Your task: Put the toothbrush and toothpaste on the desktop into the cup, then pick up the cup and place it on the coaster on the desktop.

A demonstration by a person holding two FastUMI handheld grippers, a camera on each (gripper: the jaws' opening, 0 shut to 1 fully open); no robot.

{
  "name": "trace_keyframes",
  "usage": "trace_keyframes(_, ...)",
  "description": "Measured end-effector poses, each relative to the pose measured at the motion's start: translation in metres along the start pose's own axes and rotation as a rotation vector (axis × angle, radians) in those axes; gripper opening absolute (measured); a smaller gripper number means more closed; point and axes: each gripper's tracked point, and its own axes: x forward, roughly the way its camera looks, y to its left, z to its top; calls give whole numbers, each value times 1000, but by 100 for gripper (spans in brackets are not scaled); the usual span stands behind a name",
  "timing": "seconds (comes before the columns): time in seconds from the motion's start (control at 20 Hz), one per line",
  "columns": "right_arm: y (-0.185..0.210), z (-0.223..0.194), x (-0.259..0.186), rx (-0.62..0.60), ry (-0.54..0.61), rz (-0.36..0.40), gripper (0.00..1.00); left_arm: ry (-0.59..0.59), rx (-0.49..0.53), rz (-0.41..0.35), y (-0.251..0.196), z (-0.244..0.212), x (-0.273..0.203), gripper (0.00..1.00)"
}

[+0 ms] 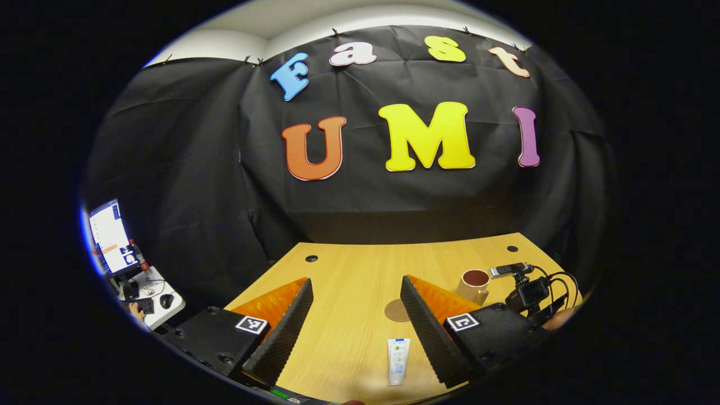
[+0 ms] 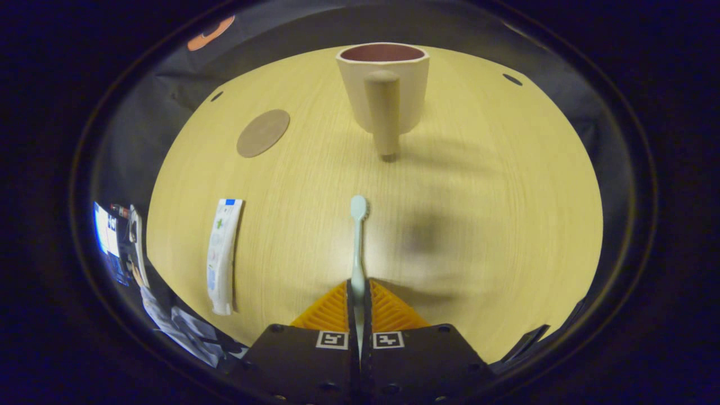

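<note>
Bare desktop (image 2: 478, 185) lies open between the toothbrush (image 2: 358, 236) head and the cup (image 2: 384, 84), whose handle juts toward it. Left of the cup sit the coaster (image 2: 262, 133) and toothpaste (image 2: 222, 253), well apart; its right side is clear.

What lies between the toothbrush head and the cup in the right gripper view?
Only bare desktop with shadow. The toothbrush, pinched in the right claw, points at the cup, whose handle faces the camera.

Cup (image 2: 384, 84): cream exterior, dark red interior. Toothbrush (image 2: 358, 242): pale mint. Coaster (image 2: 262, 133): brown. Desktop (image 2: 478, 185): light woodgrain.
</note>
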Motion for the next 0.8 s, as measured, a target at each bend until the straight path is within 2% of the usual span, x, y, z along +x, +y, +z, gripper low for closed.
trace_keyframes(0.2,5,8,-21,16,-57,23,2,59,-40,-98,-14,-11,16,99)
trace_keyframes(0.4,4,20,-46,1,-141,11,1,157,-58,-209,-31,-36,27,100)
trace_keyframes(0.6,4,30,-71,7,-210,9,1,355,-105,-290,-50,-80,31,100)
trace_keyframes(0.8,1,43,-95,5,-279,0,1,526,-126,-317,-51,-124,29,99)
